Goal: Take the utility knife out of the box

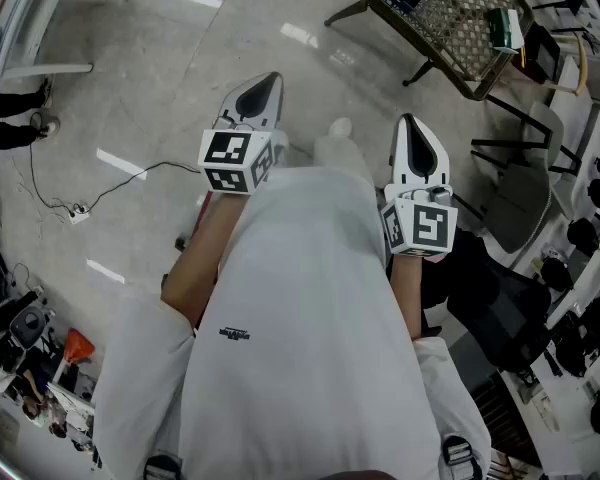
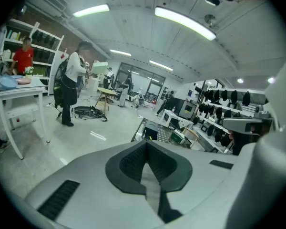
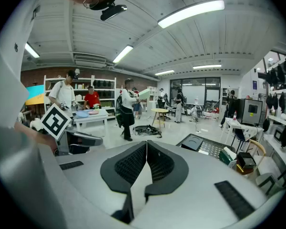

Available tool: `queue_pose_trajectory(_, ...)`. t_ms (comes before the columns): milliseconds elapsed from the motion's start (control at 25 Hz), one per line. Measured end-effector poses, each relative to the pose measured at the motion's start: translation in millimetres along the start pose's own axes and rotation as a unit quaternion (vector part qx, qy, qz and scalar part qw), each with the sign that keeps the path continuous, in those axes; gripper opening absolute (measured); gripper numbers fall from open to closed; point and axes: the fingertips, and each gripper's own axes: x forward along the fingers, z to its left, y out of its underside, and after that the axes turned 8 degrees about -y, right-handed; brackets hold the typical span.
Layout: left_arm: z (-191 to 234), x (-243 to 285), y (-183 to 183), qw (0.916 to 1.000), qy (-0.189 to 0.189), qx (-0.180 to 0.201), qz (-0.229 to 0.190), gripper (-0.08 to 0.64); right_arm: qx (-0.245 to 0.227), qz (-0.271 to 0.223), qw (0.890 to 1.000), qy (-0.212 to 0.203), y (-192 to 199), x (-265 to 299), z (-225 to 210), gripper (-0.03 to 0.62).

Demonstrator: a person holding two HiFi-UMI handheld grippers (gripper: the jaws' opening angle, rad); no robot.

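White-shelled left gripper (image 1: pixel 256 96) and right gripper (image 1: pixel 420 150) were both shut and empty, flanking the person's white shirt (image 1: pixel 310 298), aimed slightly down at the floor (image 1: pixel 170 58). No box or utility knife in any view, so bearing, axis and nearer hand couldn't be told.

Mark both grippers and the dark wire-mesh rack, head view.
White left gripper (image 1: pixel 271 80), head view, the tip where it closes.
White right gripper (image 1: pixel 408 120), head view, the tip where it closes.
Dark wire-mesh metal rack (image 1: pixel 452 20), head view, bare mesh of its top.
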Motion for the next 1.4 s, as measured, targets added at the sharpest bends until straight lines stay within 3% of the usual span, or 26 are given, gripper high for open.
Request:
queue_pose_trajectory(320, -34.3, -48.0, -11.8, 0.9992, -0.015, 0.003, -0.037, 0.000, -0.005, -0.011, 1.000, -0.022, 5.1, -37.1, 6.0, 0.000)
queue_pose_trajectory(680, -141.4, -58.1, 18.1, 0.9994, -0.001, 0.025, -0.025, 0.000, -0.018, -0.046, 0.999, -0.014, 19.4, -102.3, -51.5, 0.000)
queue_pose_trajectory(1000, -231.4, -47.3, 30.2, 0.9977, -0.001, 0.060, -0.030, 0.000, 0.034, -0.064, 0.997, -0.023, 56.6, -159.1, -112.7, 0.000)
queue_pose_trajectory(1200, -262.0, -48.9, 34.2, 0.9975, -0.008, 0.061, -0.033, 0.000, 0.038, -0.075, 0.995, -0.044, 63.0, -163.9, -132.9, 0.000)
queue_pose_trajectory(1400, -262.7, -42.3, 32.3, 0.9974, -0.019, 0.068, -0.019, 0.000, 0.031, -0.065, 0.995, -0.063, 58.8, -156.9, -144.3, 0.000)
